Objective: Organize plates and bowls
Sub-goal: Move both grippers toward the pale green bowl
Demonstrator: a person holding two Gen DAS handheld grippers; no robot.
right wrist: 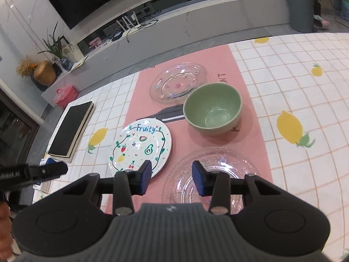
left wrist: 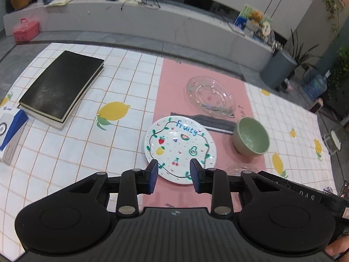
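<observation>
A white plate painted with fruit and the word "Fruity" [left wrist: 181,148] [right wrist: 141,145] lies on the pink mat's left edge. My left gripper [left wrist: 174,175] hovers open over its near rim, nothing between the blue pads. A green bowl [left wrist: 250,138] [right wrist: 212,108] stands upright to the plate's right. A clear glass plate [left wrist: 210,97] [right wrist: 177,83] lies at the far end of the mat. A second clear glass dish [right wrist: 209,174] [left wrist: 237,168] lies nearest; my right gripper [right wrist: 171,178] is open above its left rim, empty.
A pink mat [left wrist: 170,87] [right wrist: 250,135] lies on a lemon-print tablecloth [left wrist: 122,113]. A black book [left wrist: 61,87] [right wrist: 72,128] lies at the left, with a blue and white box [left wrist: 11,133] near it. A dark flat item [left wrist: 216,123] lies between the plates.
</observation>
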